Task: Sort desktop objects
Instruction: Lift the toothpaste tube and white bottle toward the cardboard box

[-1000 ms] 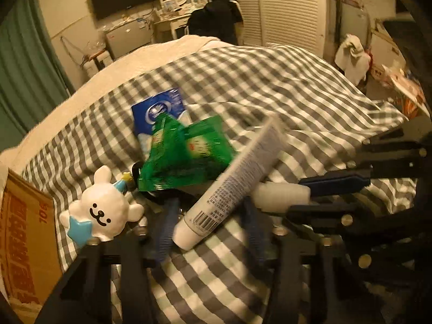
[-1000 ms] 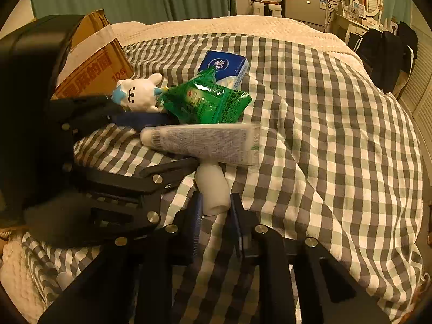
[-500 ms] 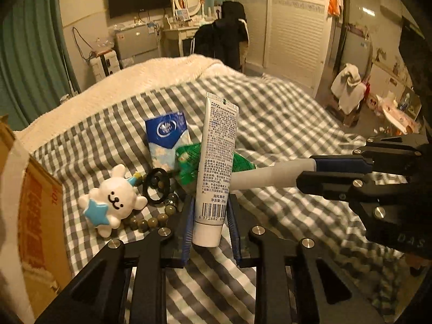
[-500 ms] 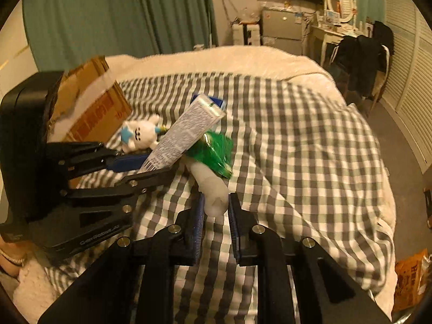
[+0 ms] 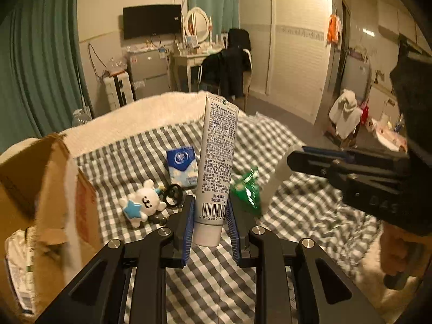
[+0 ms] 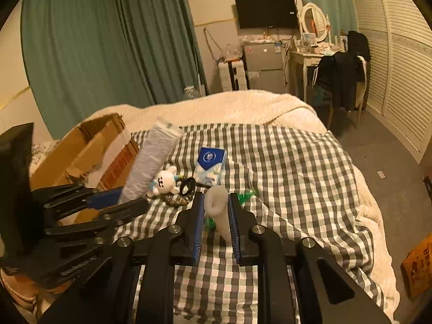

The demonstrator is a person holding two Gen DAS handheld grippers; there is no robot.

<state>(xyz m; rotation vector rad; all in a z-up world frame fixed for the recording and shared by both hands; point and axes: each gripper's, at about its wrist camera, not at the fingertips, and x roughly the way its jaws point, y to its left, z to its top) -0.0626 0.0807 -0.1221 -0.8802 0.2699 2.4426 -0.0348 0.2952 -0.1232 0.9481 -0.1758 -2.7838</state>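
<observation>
Left gripper (image 5: pixel 209 224): blue pads clamped on the capped lower end of a grey-white tube (image 5: pixel 216 162) with printed text and a barcode; the tube stands nearly upright, lifted clear of the bedding. Right gripper (image 6: pixel 214 221): pads closed narrow on a pale cylindrical item (image 6: pixel 217 210), also held up off the bed; its kind cannot be told. Checked bedspread (image 6: pixel 283 167): grey and white, laid over a cream fleece blanket (image 6: pixel 216 105). On the bedspread, left behind: a blue and white tissue pack (image 6: pixel 209 164) lying flat; a white plush toy (image 5: pixel 143 202) with a blue star, just beside a black ring (image 5: pixel 172 194) and a string of dark beads (image 6: pixel 176 201); a green crinkled packet (image 5: pixel 247 191), partly hidden behind the right gripper's fingers in its own view. Cardboard box (image 5: pixel 40 189): open, at the left edge of the bed, a white printed bag visible at its near side. A hand (image 5: pixel 397 253) grips the right tool's handle. Background: green curtains (image 6: pixel 94 48), wall-mounted television (image 6: pixel 266 12), dressing table with oval mirror (image 6: pixel 313 21).
</observation>
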